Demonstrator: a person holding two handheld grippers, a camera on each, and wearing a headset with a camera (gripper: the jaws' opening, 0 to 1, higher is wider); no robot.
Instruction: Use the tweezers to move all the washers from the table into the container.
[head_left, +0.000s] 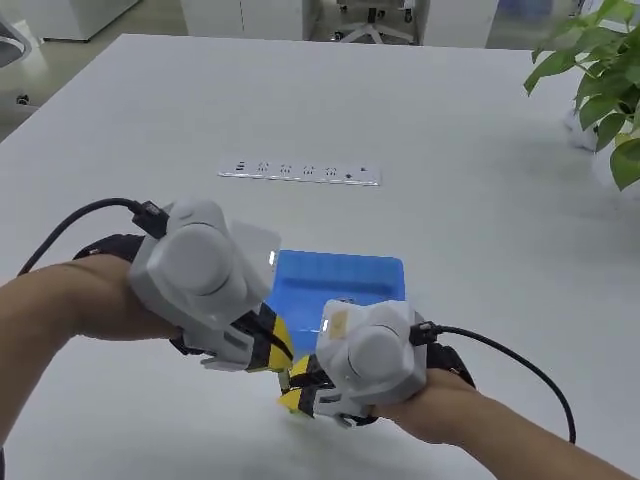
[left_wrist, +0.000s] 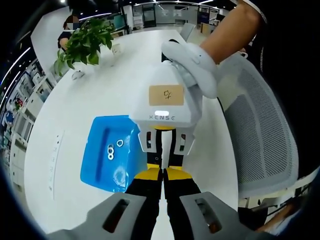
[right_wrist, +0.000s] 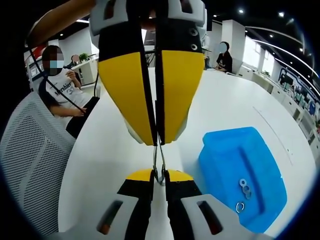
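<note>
My right claw and left claw both clamp the thin metal tweezers. Three silver ring washers lie in the blue plastic container to my right claw's right. A mistimed release could drop the tweezers.

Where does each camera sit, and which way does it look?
Head view: on the person's head, looking down at the table, both forearms, left gripper and right gripper.
Left gripper view: on the left gripper, facing along its jaws at the right gripper and the arm holding it.
Right gripper view: on the right gripper, facing back at the left gripper, tweezers between them.
Shared: both gripper views show the blue container with washers inside.
</note>
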